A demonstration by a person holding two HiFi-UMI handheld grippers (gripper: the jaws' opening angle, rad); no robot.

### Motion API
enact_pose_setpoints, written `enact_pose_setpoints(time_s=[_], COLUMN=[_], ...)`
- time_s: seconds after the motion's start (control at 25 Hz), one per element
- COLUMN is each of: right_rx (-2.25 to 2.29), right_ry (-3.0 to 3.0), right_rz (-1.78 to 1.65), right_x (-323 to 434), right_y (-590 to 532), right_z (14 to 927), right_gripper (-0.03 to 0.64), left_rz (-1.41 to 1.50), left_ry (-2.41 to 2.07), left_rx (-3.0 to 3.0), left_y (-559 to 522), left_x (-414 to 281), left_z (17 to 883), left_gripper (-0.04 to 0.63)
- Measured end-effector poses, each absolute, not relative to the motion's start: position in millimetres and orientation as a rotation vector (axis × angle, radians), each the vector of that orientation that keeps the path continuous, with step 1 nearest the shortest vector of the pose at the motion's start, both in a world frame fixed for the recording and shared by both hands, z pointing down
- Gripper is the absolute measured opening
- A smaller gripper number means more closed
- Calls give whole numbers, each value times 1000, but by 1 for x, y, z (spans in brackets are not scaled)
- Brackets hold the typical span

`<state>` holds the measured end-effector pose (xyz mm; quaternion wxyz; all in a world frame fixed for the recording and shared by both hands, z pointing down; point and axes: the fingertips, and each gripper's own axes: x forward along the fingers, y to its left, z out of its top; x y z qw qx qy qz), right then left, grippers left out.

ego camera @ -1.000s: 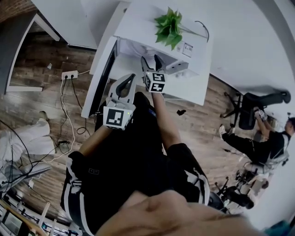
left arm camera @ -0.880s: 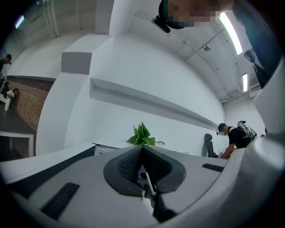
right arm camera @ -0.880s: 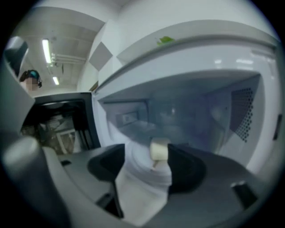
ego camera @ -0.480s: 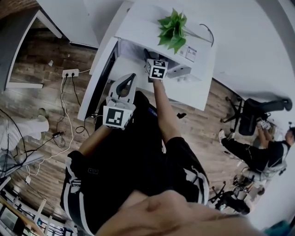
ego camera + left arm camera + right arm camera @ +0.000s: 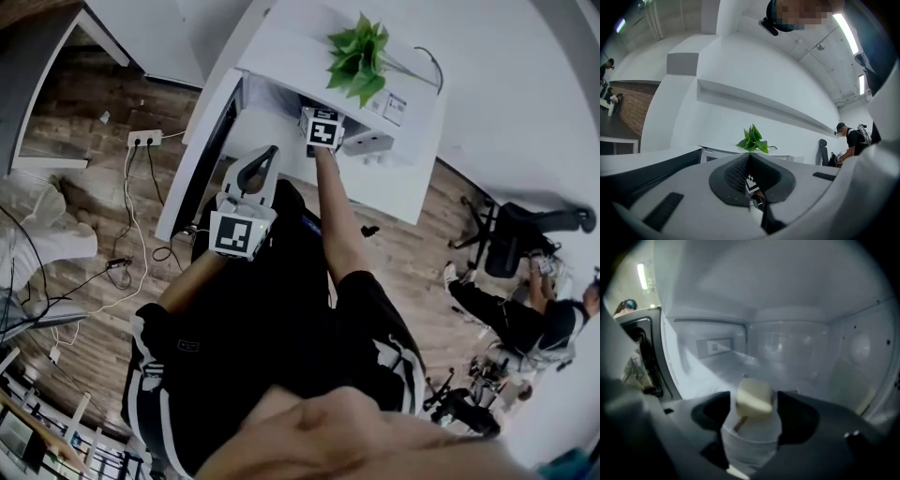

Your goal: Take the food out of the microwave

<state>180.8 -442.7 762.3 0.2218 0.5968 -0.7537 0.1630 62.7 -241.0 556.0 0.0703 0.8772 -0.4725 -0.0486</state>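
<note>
A white microwave (image 5: pixel 281 47) stands with its door (image 5: pixel 199 159) swung open to the left. My right gripper (image 5: pixel 752 414) reaches inside its cavity; in the head view only its marker cube (image 5: pixel 322 128) shows. A white paper cup (image 5: pixel 751 439) holding a pale block of food (image 5: pixel 753 397) on a stick stands between the jaws, which are spread wide, one on each side of the cup. My left gripper (image 5: pixel 266 153) hangs in front of the open door, pointing level, shut and holding nothing.
A green potted plant (image 5: pixel 361 58) sits on top of the microwave. The cavity's walls (image 5: pixel 862 357) close in around my right gripper. A power strip (image 5: pixel 143 139) and cables lie on the wooden floor at left. A seated person (image 5: pixel 511 314) and an office chair (image 5: pixel 525 225) are at right.
My right gripper has moved forward and down into the microwave, so its jaws are now hidden in the head view. The left gripper has stayed where it was.
</note>
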Motion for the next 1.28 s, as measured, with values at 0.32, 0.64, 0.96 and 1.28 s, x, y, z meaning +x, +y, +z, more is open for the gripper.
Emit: enact_pose_setpoints(time_s=[0.32,0.64,0.96,1.28], right_rx=[1566,1538,1530,1537], right_ry=[-1980,-1994,-2015,-2039], right_rz=[411,414,402,443], right_x=[181,178,180,181], right_y=[-445,-432,-412,-395], right_z=[776,773,772,771], right_gripper=[298,284,284,281], left_rz=[-126,-141,-146,-104], left_ry=[-1408,-1391,-1383,-1380], left_rx=[2638,2643,2625,2618], left_y=[-243,-246,-251,-250], left_x=[63,66,66,68], left_z=[562,559,562,551], left_gripper=[32,32,32,32])
